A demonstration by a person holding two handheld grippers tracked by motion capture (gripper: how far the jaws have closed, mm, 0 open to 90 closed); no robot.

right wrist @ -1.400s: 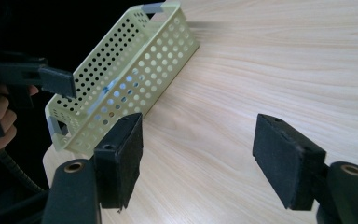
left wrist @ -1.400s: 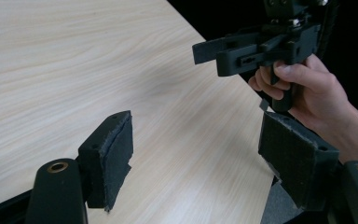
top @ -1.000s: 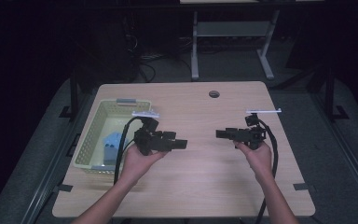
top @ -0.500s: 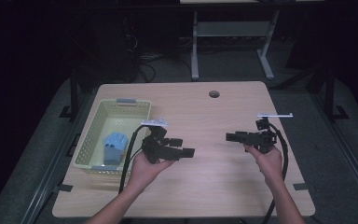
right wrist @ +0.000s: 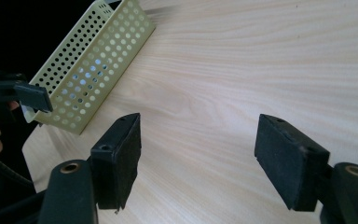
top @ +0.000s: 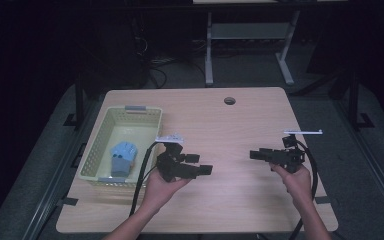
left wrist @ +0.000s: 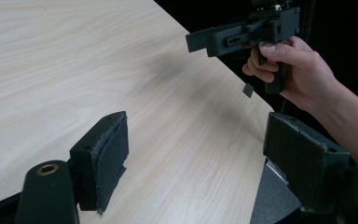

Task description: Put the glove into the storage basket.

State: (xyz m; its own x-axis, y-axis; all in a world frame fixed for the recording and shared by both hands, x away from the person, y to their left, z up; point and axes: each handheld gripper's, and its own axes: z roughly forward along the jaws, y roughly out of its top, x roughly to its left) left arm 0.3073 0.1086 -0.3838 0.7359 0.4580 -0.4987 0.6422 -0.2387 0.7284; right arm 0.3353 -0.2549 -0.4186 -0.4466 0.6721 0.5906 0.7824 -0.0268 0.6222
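Wooden table point(top: 240, 115), mostly bare, round cable hole point(top: 229, 100) at far edge. Pale yellow perforated basket point(top: 103, 142) on left side, blue object point(top: 121, 155) inside at its near end. Left gripper point(top: 206, 170) held just right of basket, jaws spread wide, nothing between them. Right gripper point(top: 254, 154) on right side, well apart from left, jaws spread wide and empty, pointing left toward basket. No readable writing.

The high view looks forward and down over the whole counter point(top: 240, 120). Each gripper view sits low and close above the counter, facing across it toward the other gripper.
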